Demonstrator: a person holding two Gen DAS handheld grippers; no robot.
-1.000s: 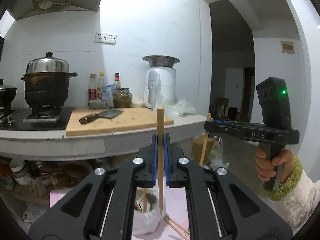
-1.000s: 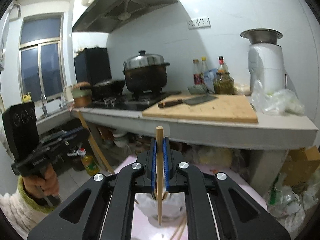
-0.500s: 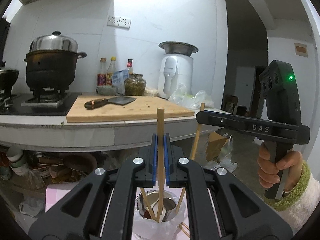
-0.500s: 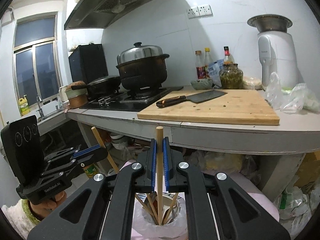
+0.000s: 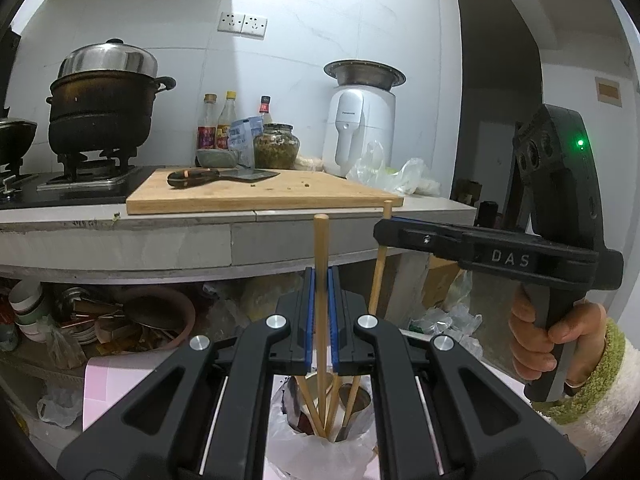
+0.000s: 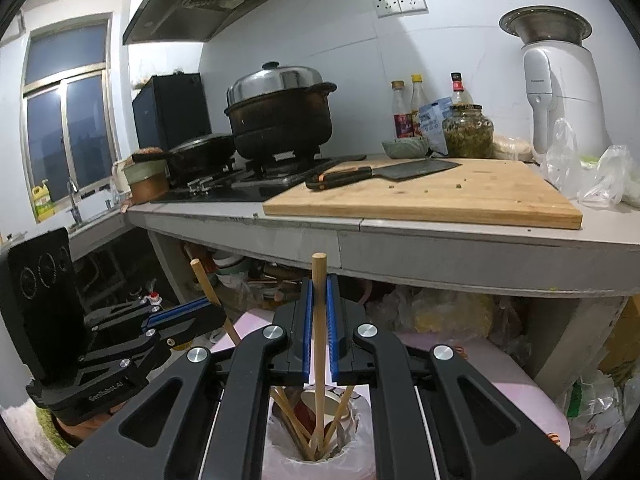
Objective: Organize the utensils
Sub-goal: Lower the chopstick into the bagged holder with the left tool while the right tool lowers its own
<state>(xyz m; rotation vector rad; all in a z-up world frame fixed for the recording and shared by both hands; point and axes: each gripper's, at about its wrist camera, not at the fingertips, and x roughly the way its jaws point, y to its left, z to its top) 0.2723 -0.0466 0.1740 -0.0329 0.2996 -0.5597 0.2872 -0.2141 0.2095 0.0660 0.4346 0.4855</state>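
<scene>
Over metal cup (image 5: 362,396), round wooden chopstick (image 5: 321,300)

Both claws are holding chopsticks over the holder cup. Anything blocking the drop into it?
Nothing visible blocks it. The left claw grips a chopstick whose tip already dips into the cup; the right claw does the same with its chopstick. The loose chopsticks in the cup lean aside, leaving room.

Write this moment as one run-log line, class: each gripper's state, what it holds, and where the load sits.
left gripper: shut on chopstick | right gripper: shut on second chopstick | both tips inside holder cup | release: not yet
</scene>
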